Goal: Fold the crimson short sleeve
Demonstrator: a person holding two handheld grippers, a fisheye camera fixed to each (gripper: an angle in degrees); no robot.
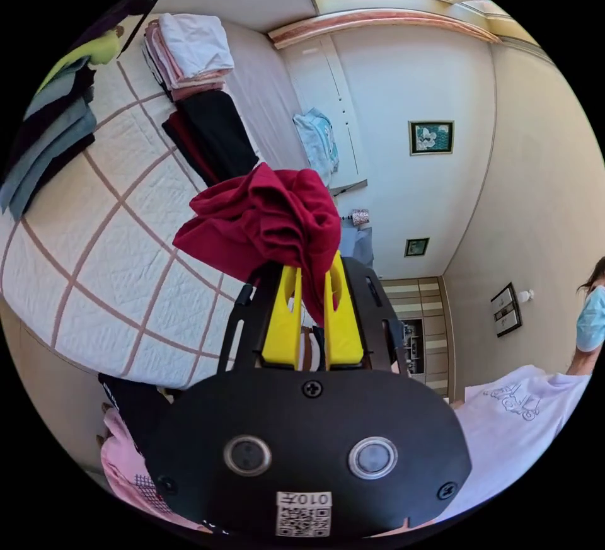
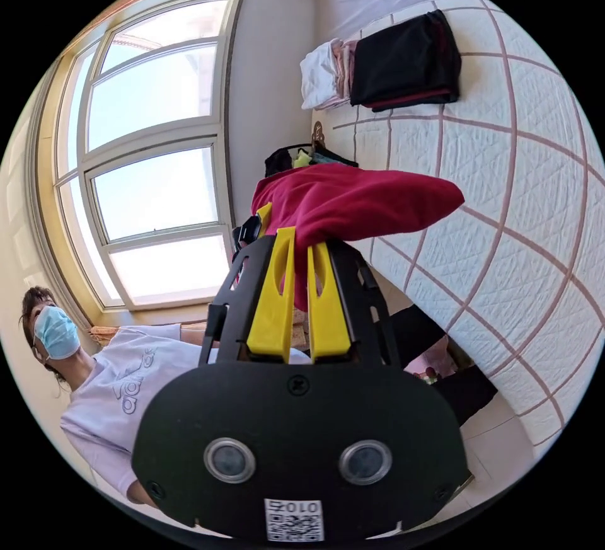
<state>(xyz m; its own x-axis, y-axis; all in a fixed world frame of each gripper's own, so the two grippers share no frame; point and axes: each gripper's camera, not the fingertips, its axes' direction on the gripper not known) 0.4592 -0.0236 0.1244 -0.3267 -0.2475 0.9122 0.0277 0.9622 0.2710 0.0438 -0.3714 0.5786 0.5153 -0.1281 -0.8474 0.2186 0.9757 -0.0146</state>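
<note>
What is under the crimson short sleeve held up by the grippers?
The crimson short sleeve hangs bunched above the quilted bed cover, apart from it. The stretch of quilt directly behind the bunched cloth is covered, so nothing can be told there.
</note>
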